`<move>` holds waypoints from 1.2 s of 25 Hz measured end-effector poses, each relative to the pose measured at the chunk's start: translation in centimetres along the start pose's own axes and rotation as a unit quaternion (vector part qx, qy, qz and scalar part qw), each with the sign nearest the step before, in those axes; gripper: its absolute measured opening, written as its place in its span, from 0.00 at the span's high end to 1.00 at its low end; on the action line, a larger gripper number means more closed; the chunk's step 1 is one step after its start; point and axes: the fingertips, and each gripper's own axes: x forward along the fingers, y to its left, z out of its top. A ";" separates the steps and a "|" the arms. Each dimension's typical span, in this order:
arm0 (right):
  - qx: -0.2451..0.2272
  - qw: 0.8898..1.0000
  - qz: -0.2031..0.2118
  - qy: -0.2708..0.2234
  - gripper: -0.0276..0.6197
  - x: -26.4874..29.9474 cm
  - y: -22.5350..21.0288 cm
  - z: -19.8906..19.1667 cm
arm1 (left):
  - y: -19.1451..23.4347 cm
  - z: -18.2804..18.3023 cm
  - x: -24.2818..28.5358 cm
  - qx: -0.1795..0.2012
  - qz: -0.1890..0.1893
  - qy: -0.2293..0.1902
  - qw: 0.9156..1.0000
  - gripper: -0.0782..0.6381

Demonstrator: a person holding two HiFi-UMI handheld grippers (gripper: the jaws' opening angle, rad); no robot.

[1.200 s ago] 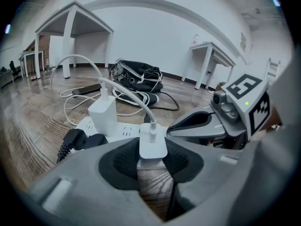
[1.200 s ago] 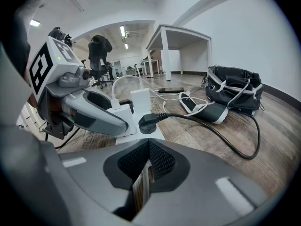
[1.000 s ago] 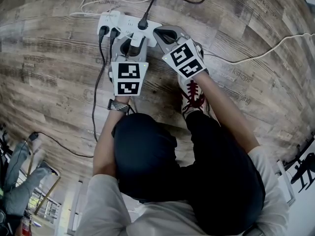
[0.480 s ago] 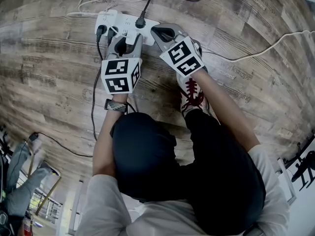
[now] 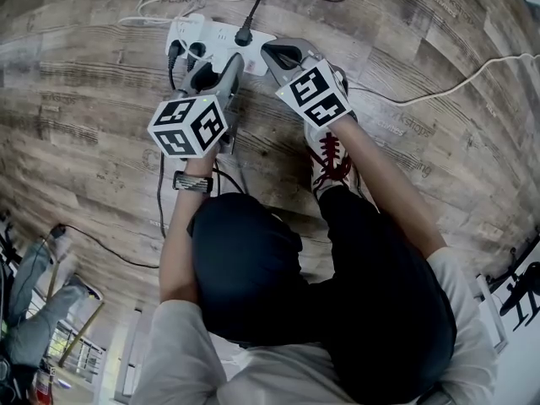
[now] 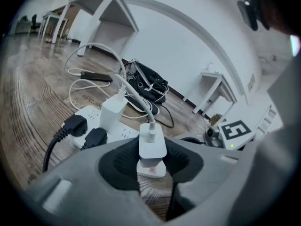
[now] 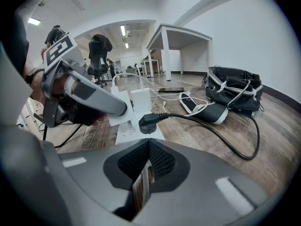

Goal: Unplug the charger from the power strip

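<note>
Head view first: my left gripper [image 5: 218,66] has rolled onto its side since a second ago, its fingers clamped on the charger [image 6: 152,144], a smooth white plastic block with rounded corners and a thin white cable out of its top; with bare wood-grain floor [image 5: 84,99] showing under it, I reckon it is out of its socket, held just beside the power strip [image 5: 215,34]. That strip is a flat white bar with black moulded plugs [image 6: 75,125] seated in it; my right gripper [image 7: 142,175] has kept still at its right end, ribbed black fingers closed to a slit on nothing.
</note>
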 end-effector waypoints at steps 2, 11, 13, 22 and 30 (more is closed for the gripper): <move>0.000 1.000 0.000 0.001 0.95 0.0 0.0 0.0 | -0.2 -0.3 0.3 -0.037 -0.026 0.003 0.999 0.69; -0.001 1.000 0.001 0.000 0.95 0.0 0.0 0.1 | 0.1 -1.3 1.1 -0.069 -0.049 0.011 0.996 0.69; -0.004 1.000 0.000 0.001 0.95 -0.1 -0.1 0.1 | 0.2 -1.1 1.2 -0.042 -0.042 0.008 0.998 0.69; -0.003 1.000 0.000 0.000 0.95 -0.1 -0.1 0.3 | 0.9 -1.1 1.4 -0.002 -0.025 0.013 1.000 0.67; 0.005 1.000 0.006 -0.005 0.95 0.0 0.0 0.1 | 1.8 -0.7 1.5 0.070 0.016 0.016 0.997 0.58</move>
